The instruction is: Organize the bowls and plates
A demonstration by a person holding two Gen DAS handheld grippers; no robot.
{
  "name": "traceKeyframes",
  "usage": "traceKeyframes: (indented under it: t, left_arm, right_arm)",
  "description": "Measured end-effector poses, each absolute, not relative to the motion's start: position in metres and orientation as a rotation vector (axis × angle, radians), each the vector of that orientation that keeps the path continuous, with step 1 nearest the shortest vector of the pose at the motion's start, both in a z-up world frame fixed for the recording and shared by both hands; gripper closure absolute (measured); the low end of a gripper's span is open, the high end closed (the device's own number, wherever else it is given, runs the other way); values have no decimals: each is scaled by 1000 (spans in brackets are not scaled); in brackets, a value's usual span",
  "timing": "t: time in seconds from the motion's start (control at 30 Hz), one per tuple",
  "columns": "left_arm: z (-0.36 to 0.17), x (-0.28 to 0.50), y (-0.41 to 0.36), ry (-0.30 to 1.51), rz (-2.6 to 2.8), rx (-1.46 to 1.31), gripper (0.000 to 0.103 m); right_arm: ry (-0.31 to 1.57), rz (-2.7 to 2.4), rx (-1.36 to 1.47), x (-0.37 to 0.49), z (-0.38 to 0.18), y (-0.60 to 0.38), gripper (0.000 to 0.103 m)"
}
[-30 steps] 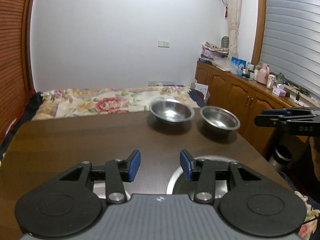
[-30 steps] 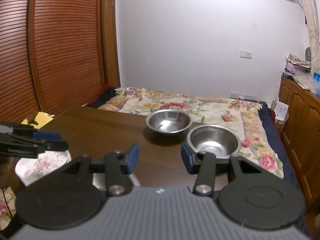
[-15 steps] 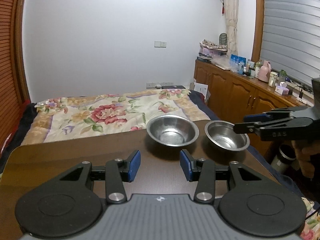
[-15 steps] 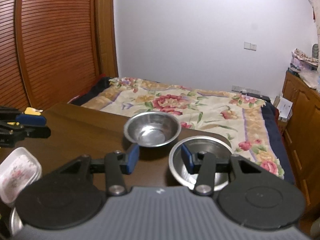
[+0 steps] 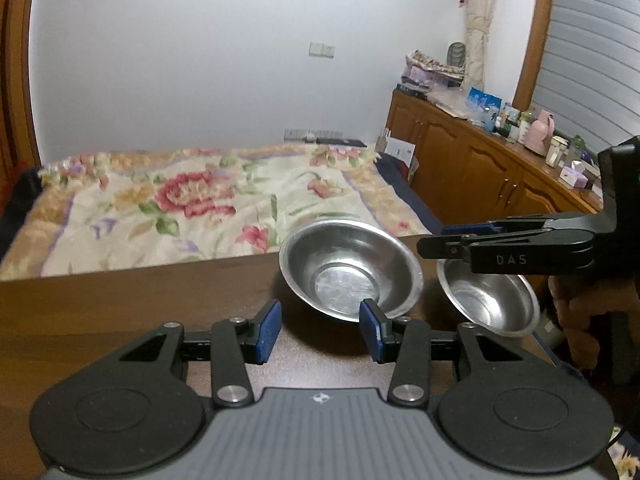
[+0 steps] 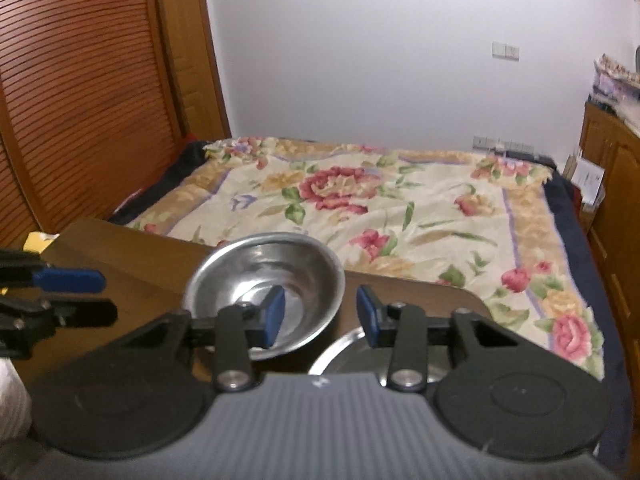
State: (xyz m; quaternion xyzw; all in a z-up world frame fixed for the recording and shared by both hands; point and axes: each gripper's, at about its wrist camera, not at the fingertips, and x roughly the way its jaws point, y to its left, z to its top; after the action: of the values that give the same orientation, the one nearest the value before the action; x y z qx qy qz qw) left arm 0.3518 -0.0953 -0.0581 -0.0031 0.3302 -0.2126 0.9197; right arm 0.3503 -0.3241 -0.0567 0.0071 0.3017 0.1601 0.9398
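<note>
Both grippers spread, nothing held — left gripper [image 5: 319,325] sits just short of the left steel bowl [image 5: 350,270], right gripper [image 6: 320,316] straddling the right steel bowl's [image 6: 348,350] near rim — right nearer.

Floral bed [image 5: 200,200], wood cabinets [image 5: 472,168] (white wall [image 5: 200,60]).

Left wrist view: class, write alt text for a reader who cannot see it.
Two empty steel bowls sit near the far right corner of a dark wooden table, the left bowl beside the right bowl. The left gripper points at them, jaws open. The right gripper reaches in above the right bowl; a floral bedspread lies behind.
</note>
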Motion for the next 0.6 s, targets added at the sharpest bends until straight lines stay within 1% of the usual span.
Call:
traceKeyframes:
  t: [0.1,0.47,0.53,0.6]
  left_arm:
    - [-65,366,-97,696,-420,-4,61]
    - [-80,393,-102,742,-426,-39,62]
    - [-81,394,-102,748,-429,-39,63]
    - [-82,394,-102,749,-428,-39,63]
  right_arm:
    - [643,319,-13,360,-60,-320,63]
    - [742,306,-35,384,-71,-312,63]
    - [762,320,-27,386,-73,-311,66]
    - [767,323,-28,385,-73,-310,67]
